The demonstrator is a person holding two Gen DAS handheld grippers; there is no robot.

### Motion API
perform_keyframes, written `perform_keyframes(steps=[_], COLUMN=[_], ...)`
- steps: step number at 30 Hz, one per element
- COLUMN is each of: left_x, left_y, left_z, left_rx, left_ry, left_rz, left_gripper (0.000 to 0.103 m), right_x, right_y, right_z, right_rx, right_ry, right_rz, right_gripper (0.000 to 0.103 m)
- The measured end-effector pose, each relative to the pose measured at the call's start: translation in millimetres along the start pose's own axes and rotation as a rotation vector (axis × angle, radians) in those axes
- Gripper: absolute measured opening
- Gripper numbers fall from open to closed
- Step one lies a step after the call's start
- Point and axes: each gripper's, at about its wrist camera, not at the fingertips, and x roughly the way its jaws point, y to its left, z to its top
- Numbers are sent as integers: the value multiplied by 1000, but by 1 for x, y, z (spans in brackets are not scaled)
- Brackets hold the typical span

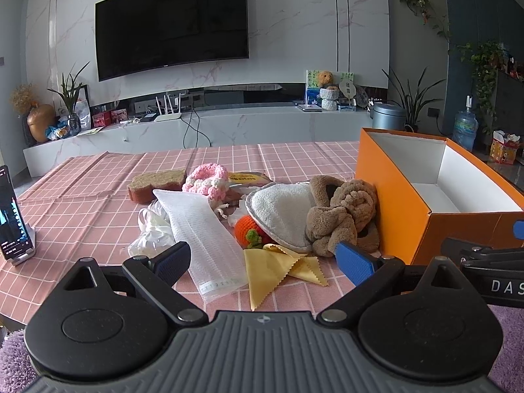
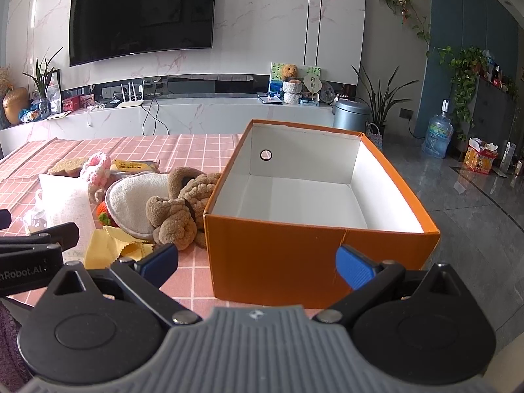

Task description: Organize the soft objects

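A heap of soft things lies on the pink checked tablecloth (image 1: 82, 196): a brown plush knot (image 1: 340, 213), a white padded cloth (image 1: 281, 209), an orange crocheted fruit (image 1: 249, 226), a yellow cloth (image 1: 271, 268), a white mesh pouch (image 1: 203, 229), a pink crocheted ring (image 1: 206, 180) and a brown sponge (image 1: 157, 183). An empty orange box (image 2: 278, 255) stands right of the heap, touching the plush knot (image 2: 177, 216). My left gripper (image 1: 263, 262) is open, low, just before the yellow cloth. My right gripper (image 2: 257, 263) is open in front of the box's near wall.
A phone on a stand (image 1: 13, 222) sits at the table's left edge. A crumpled clear bag (image 1: 150, 232) and a yellow snack packet (image 1: 245, 179) lie in the heap. Beyond the table are a TV wall and a low marble console (image 1: 229, 124).
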Motion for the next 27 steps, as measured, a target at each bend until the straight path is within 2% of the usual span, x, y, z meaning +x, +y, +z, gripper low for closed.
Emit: perform_keyframes(steps=[27], left_x=[0], left_y=[-1], left_z=[0], left_rx=[0], left_ry=[-1], left_rz=[-6], left_gripper=[103], right_x=[4], right_y=[1], right_z=[1], right_rx=[6], right_ry=[24], right_rz=[-1], right_gripper=[101])
